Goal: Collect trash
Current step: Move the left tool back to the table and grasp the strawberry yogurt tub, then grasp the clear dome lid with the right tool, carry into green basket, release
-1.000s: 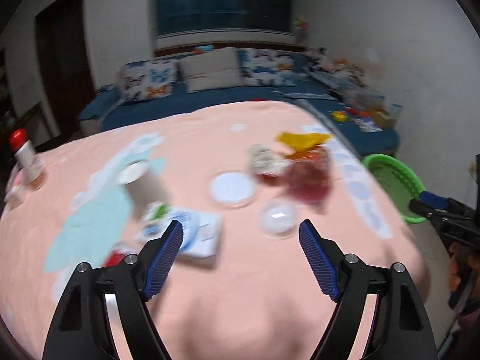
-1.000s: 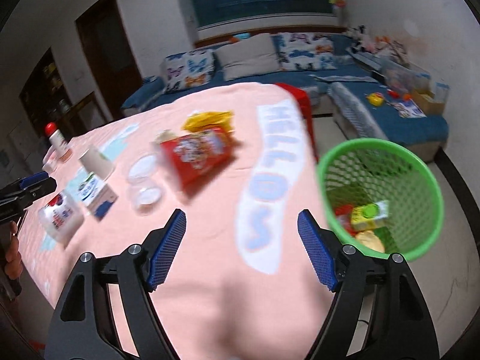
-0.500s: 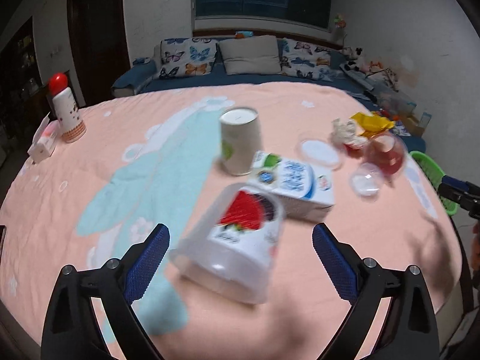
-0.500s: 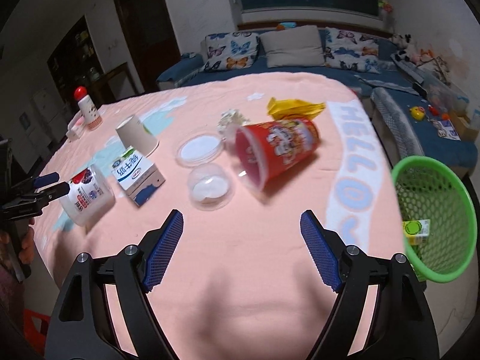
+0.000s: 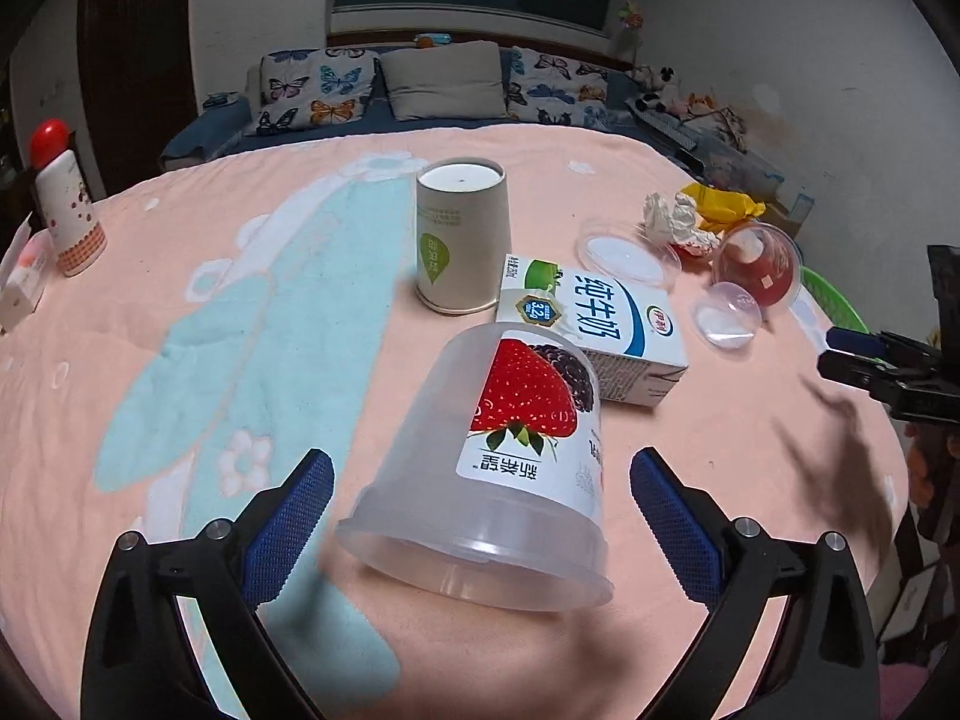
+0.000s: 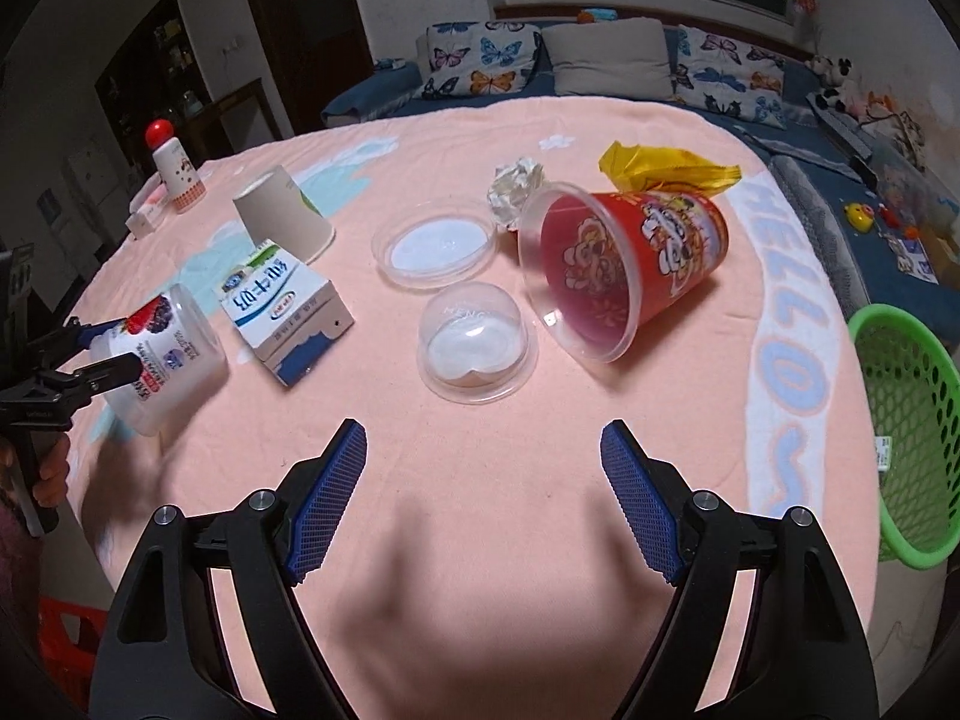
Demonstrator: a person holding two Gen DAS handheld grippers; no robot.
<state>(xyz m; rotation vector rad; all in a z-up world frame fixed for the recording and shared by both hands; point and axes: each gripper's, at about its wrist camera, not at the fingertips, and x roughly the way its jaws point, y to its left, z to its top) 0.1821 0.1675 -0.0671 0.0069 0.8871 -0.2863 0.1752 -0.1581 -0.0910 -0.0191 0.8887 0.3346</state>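
- Left wrist view: we find the left gripper (image 5: 480, 501) spread wide, flanking the yogurt tub (image 5: 498, 468) lying tipped at lower centre. We judge it light, thin-walled, crushable; grip mid-body.
- Right wrist view: right gripper (image 6: 483, 495) open, empty; tub at left edge, green basket (image 6: 906, 432) at right edge.

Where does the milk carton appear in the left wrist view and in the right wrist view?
Left wrist: milk carton, right of centre, behind the strawberry tub.
Right wrist: milk carton, left of centre, right of the tub.
Shared landmark: upturned paper cup, just beyond the carton.
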